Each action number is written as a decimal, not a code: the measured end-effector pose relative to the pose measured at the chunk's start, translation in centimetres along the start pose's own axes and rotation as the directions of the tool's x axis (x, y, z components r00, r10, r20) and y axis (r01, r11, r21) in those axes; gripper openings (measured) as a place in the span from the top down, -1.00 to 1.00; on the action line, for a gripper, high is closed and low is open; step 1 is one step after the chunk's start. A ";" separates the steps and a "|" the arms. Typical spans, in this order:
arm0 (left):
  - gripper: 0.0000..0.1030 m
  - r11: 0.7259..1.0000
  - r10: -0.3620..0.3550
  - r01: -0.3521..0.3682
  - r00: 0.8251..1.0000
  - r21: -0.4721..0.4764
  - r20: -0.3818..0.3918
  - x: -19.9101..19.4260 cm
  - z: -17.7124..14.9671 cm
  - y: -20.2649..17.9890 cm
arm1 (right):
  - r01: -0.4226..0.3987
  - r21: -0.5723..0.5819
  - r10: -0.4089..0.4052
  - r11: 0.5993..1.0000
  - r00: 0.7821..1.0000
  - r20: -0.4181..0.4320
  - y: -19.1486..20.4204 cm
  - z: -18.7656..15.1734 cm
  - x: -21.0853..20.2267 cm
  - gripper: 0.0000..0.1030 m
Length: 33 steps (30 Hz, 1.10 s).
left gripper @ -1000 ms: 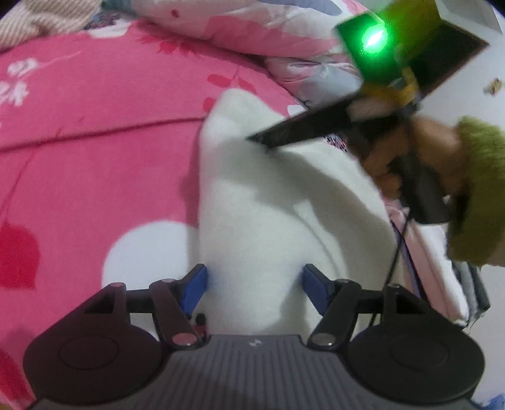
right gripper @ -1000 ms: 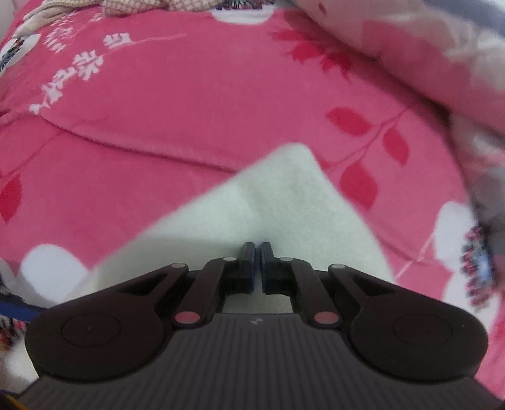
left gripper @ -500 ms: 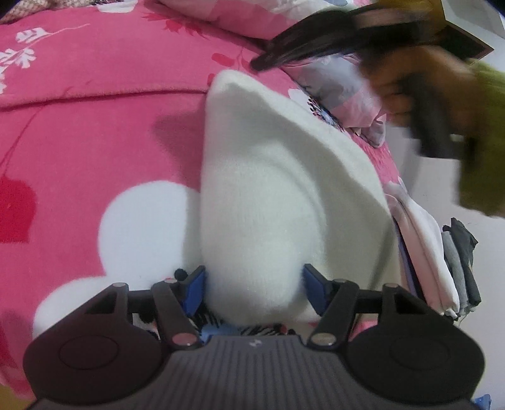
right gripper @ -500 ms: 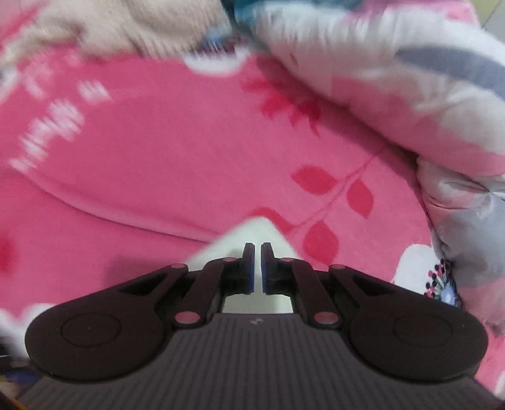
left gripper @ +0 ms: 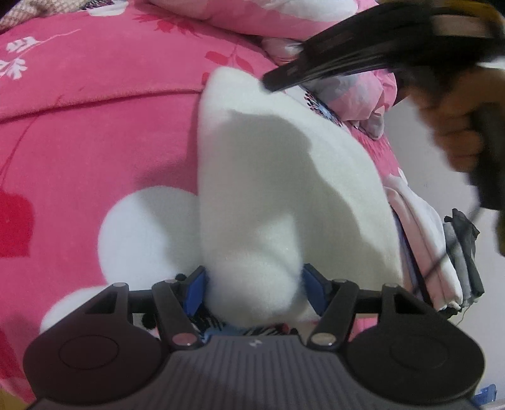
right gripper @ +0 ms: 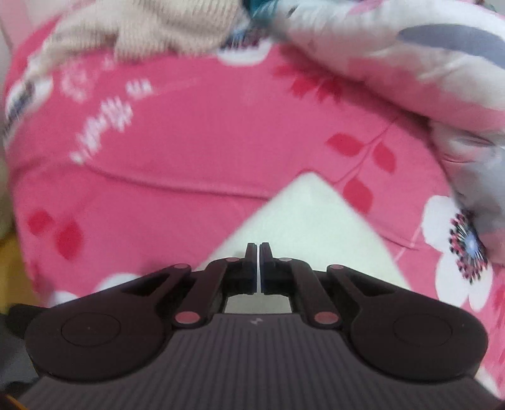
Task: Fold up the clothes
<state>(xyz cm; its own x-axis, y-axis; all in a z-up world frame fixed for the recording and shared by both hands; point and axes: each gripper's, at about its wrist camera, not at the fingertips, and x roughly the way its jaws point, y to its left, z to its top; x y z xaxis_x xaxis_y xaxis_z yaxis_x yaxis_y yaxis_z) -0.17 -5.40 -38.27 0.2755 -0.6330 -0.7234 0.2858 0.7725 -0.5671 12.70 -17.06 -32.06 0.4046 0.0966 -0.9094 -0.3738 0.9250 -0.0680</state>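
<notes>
One white fleece garment (left gripper: 284,176) lies on one pink flowered blanket (left gripper: 94,126). Two grippers show: the left gripper (left gripper: 254,285) and the right gripper (right gripper: 258,265). One hand (left gripper: 454,126) is in view. One stack of folded clothes (left gripper: 442,252) sits at the bed's edge, one rumpled quilt (right gripper: 394,56) at the top, and one beige knit piece (right gripper: 142,25)
</notes>
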 end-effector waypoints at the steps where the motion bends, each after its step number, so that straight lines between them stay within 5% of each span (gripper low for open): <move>1: -0.25 1.000 0.000 0.000 1.000 0.003 0.001 0.0 0.0 0.0 | -0.017 0.031 0.017 0.999 1.000 0.002 -0.2 -0.2 -0.5 0.99; 4: -0.25 1.000 0.010 -0.010 1.000 -0.004 0.007 0.2 -0.3 0.2 | -0.061 0.103 0.070 0.993 0.994 -0.089 -1.0 -2.5 2.9 1.00; 6: -0.26 1.000 0.017 -0.017 1.000 0.006 0.006 0.2 -0.3 0.0 | -0.087 0.149 0.092 0.985 0.995 -0.026 -1.5 -4.4 4.9 1.00; 13: -0.26 0.998 0.041 -0.041 0.999 0.043 -0.001 0.7 0.3 -1.0 | -0.108 0.175 0.104 0.979 0.994 0.032 -0.7 -3.8 -0.3 0.97; 17: -0.26 0.993 0.076 -0.077 0.997 0.088 0.013 1.5 0.6 -1.2 | -0.131 0.167 0.129 0.977 0.991 0.019 -0.7 -6.1 3.8 1.00; 26: -0.23 0.989 0.076 -0.080 0.996 0.123 0.036 -2.0 0.3 -1.6 | -0.217 0.160 0.216 0.963 0.976 0.024 -1.4 -7.1 2.7 0.97; 33: -0.22 0.945 0.210 -0.211 0.977 0.250 0.031 -2.1 -2.9 -1.7 | -0.274 0.129 0.275 0.953 0.961 0.009 -1.5 -8.0 1.6 1.00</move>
<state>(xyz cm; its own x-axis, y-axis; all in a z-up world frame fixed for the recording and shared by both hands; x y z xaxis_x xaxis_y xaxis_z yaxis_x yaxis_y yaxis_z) -3.88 -5.26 -36.88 0.3576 -0.4576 -0.8141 0.4412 0.8511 -0.2846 7.18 -21.26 -36.67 0.2940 0.3511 -0.8890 -0.3591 0.9025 0.2376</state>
